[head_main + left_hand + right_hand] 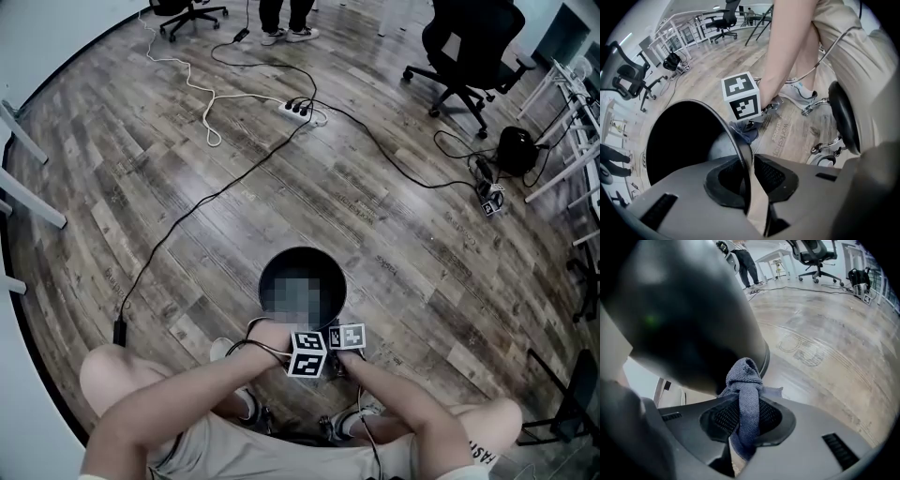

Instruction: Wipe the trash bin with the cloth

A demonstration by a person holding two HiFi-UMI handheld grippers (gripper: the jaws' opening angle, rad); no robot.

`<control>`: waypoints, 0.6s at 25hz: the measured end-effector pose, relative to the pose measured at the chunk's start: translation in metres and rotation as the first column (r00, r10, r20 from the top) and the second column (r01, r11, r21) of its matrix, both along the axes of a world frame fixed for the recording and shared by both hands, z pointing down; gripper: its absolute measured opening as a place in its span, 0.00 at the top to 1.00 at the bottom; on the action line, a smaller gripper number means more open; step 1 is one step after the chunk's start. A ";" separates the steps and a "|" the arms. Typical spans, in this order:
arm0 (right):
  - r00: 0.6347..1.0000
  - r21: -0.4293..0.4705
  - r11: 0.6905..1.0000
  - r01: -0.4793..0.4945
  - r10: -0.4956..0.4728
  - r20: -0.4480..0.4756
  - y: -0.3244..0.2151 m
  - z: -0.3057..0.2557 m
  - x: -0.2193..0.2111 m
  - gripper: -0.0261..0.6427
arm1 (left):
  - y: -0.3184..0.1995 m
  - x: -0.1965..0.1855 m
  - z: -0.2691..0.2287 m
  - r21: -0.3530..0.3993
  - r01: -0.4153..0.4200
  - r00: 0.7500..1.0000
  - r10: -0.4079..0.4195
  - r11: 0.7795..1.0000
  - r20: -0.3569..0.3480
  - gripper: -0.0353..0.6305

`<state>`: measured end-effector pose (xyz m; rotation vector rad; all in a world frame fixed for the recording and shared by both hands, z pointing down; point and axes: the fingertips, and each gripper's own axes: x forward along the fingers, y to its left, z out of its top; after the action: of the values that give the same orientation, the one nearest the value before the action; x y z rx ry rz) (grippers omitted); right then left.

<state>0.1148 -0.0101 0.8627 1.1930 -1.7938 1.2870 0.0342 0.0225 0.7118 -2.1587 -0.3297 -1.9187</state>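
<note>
A round black trash bin (302, 281) stands on the wood floor just in front of my knees. My left gripper (305, 354) is at its near rim. In the left gripper view the thin rim (712, 110) runs between the jaws, and my left gripper (751, 173) is shut on it. My right gripper (348, 336) sits right beside it. It (747, 418) is shut on a bunched blue-grey cloth (746, 380), which touches the bin's outer wall (684, 319) just under the rim. The cloth (745, 131) also shows under the right gripper's marker cube.
A white power strip (297, 109) with cables trailing across the floor lies beyond the bin. Black office chairs (469, 47) and a black bag (516, 148) stand at the far right. A person's feet (286, 33) are at the far edge. My stool's seat (843, 122) is close behind.
</note>
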 end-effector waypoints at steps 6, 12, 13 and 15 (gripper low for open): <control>1.000 -0.026 1.000 -0.011 0.012 0.013 -0.002 -0.054 0.007 0.85 | -0.006 -0.031 -0.006 -0.067 -0.105 0.989 0.112 0.992 0.099 0.70; 0.993 0.036 0.992 0.117 -0.117 0.005 0.007 -0.128 -0.001 0.85 | -0.016 -0.069 0.011 0.003 -0.292 0.934 0.284 0.957 0.214 0.70; 0.988 0.053 0.987 0.150 -0.151 0.008 0.010 -0.140 -0.005 0.85 | -0.017 -0.067 0.013 0.021 -0.301 0.933 0.290 0.953 0.214 0.70; 0.978 0.080 0.976 0.203 -0.206 0.027 0.015 -0.162 -0.015 0.85 | -0.020 -0.062 0.015 0.055 -0.308 0.934 0.292 0.950 0.205 0.72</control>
<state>0.0997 0.0051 0.7005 1.0004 -1.9506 1.1362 -0.0280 0.0025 0.7266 -1.7505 -0.5664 -1.9287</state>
